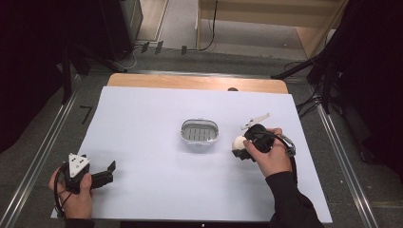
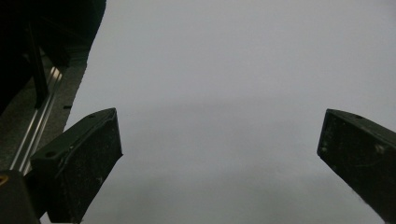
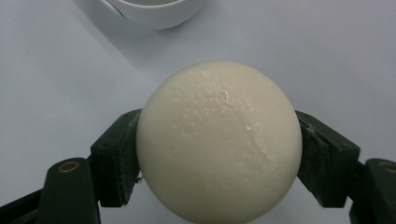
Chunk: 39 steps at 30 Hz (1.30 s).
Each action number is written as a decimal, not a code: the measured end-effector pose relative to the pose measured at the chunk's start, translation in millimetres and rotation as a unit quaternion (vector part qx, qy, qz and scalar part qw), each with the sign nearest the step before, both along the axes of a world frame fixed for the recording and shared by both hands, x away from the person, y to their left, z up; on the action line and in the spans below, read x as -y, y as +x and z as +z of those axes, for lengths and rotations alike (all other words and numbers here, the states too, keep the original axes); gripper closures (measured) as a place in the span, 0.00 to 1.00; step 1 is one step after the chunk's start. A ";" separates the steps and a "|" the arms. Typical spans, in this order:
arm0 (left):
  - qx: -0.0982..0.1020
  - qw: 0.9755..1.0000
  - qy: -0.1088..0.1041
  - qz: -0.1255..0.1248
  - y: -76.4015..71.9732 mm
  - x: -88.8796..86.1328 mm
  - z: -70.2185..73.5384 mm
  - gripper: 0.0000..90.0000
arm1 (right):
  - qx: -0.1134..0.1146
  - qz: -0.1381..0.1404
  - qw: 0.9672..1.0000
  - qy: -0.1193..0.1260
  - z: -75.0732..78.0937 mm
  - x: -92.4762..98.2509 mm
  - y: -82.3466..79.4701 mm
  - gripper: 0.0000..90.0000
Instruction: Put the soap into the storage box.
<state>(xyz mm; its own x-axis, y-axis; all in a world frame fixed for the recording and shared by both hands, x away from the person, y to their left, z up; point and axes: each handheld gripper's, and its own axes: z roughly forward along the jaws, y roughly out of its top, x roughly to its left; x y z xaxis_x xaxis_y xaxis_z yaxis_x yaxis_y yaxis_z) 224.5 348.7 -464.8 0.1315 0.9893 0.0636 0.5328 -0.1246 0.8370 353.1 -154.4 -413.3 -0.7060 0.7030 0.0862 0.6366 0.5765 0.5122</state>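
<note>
Right gripper view is showing the right gripper [image 3: 218, 154] pinching a cream ball [image 3: 218, 142] at frame centre, below a white dish [image 3: 154, 11]. High view is showing the left gripper [image 1: 107, 172] sitting spread wide at lower left.

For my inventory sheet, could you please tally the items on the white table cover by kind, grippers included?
Soap dish: 1
Cream-white soap ball, clamped in the right gripper: 1
Handheld grippers, counting the open left gripper: 2
Total: 4
</note>
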 end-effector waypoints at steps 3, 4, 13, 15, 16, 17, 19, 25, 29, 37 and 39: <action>0.000 1.000 0.000 0.000 0.0 -0.1 0.0 0.00 | 0.000 0.003 1.000 -0.001 1.7 -2.7 1.0 0.28; 0.000 1.000 0.000 0.000 0.0 -0.1 0.0 0.00 | 0.001 0.006 1.000 -0.003 2.6 -4.1 1.7 0.28; 0.000 1.000 -0.001 0.000 -0.1 -0.5 0.1 0.00 | 0.007 0.009 1.000 0.001 13.4 -17.4 7.2 0.28; 0.000 1.000 -0.001 0.000 -0.1 -0.5 0.1 0.00 | 0.007 0.008 1.000 0.002 14.4 -18.1 7.6 0.28; 0.000 1.000 -0.002 0.000 -0.1 -0.4 0.0 0.00 | 0.009 0.009 1.000 0.003 15.9 -20.2 8.6 0.28; 0.000 1.000 -0.002 0.000 -0.1 -0.5 0.0 0.00 | 0.009 0.009 1.000 0.003 15.9 -20.2 8.6 0.28; 0.000 1.000 -0.002 0.000 -0.1 -0.5 0.0 0.00 | 0.009 0.012 1.000 0.004 17.5 -22.5 9.4 0.28; 0.001 1.000 -0.002 -0.001 0.0 -0.5 -0.1 0.00 | 0.012 0.017 1.000 0.006 21.3 -31.8 12.7 0.28; 0.000 1.000 -0.002 -0.001 0.0 -0.5 0.0 0.00 | 0.010 0.021 1.000 0.007 22.7 -37.9 15.2 0.28; 0.000 1.000 -0.002 -0.001 0.0 -0.4 0.0 0.00 | 0.012 0.028 0.999 0.020 25.9 -51.6 21.2 0.28; 0.001 1.000 -0.004 -0.001 0.0 -0.7 -0.1 0.00 | 0.012 0.029 0.999 0.021 26.1 -56.4 22.5 0.28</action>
